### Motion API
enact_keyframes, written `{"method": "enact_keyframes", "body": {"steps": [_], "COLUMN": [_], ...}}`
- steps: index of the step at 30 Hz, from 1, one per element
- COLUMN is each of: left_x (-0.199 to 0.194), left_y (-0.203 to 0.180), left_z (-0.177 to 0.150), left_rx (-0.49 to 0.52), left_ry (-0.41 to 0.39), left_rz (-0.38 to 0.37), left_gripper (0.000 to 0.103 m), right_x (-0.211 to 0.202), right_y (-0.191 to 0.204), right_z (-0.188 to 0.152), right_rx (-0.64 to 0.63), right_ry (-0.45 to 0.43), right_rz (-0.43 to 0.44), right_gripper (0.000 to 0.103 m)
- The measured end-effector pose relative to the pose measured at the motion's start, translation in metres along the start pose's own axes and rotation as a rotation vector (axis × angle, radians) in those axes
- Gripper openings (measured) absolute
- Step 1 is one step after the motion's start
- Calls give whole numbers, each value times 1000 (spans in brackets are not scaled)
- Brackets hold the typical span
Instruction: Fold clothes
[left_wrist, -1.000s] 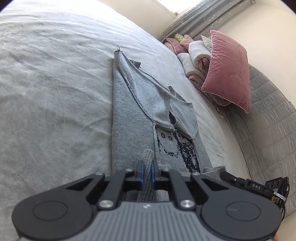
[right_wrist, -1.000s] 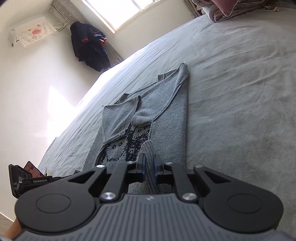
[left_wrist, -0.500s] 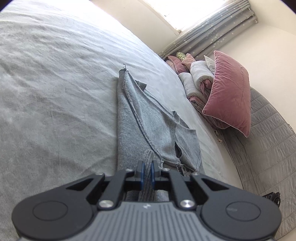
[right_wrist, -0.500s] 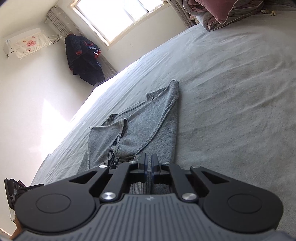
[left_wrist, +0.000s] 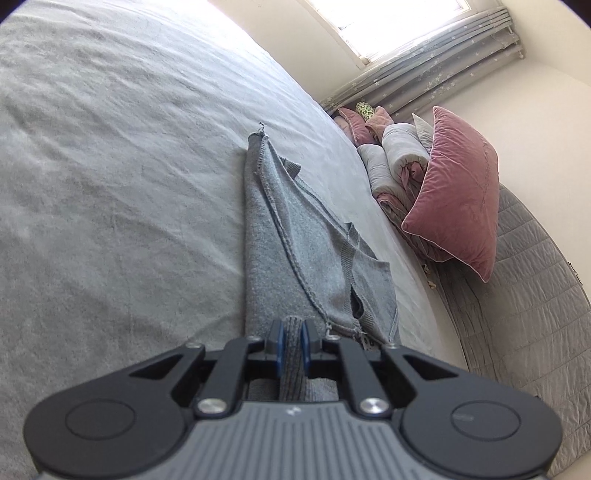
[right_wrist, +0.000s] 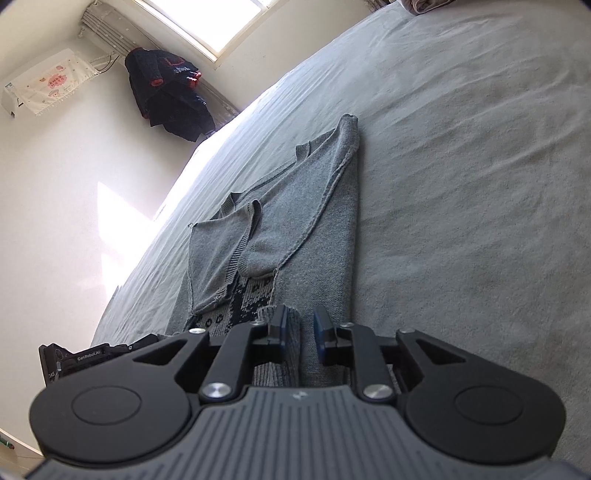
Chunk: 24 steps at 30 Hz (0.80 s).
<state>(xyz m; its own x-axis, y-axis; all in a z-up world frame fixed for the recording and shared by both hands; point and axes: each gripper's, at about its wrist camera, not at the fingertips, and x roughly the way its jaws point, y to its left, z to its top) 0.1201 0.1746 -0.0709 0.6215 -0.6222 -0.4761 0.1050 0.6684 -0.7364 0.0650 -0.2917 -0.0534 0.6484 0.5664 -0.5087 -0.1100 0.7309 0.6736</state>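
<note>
Nearest to you, your left gripper is clenched on the ribbed hem of the grey sweater, the knit pinched tight between its two blue pads. Your right gripper is letting go: its jaws are opening, and a fold of the same ribbed hem stands between them, lying against the left pad while the right pad has come clear of it. At the lower left of the right wrist view, the black body of your other gripper shows just beside the hem. The sweater itself lies flat on the grey bedsheet, stretching away from both grippers as a long narrow stack, with its sleeves folded in over the body. In the right wrist view a patch of dark patterned knit peeks out under the folded sleeve, just beyond the jaws. The far end of the sweater comes to a narrow corner out in the open bedsheet. Further off on the right, in the left wrist view, a pink pillow leans against rolled bedding by the quilted headboard, under a curtained window. Far left in the right wrist view, dark clothes hang on the wall beside a window.
</note>
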Motion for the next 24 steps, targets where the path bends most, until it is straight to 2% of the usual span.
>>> {"method": "enact_keyframes", "body": {"steps": [2,21,24], "left_x": [1,5,6], "left_y": [-2,-6,-8], "left_z": [0,-6,-7], "left_rx": [8,46,51], "left_ry": [5,28,25], "left_rz": [-4,13,12], "left_gripper": [8,8,8], "right_x": [0,4,5], "right_y": [0,10,12], "right_z": [4,-4,-3], "right_rx": [-4,-104,-117], "right_ry": [-1,28,29], "right_rz": [11,-4,-9], "right_gripper": [35,34,30]}}
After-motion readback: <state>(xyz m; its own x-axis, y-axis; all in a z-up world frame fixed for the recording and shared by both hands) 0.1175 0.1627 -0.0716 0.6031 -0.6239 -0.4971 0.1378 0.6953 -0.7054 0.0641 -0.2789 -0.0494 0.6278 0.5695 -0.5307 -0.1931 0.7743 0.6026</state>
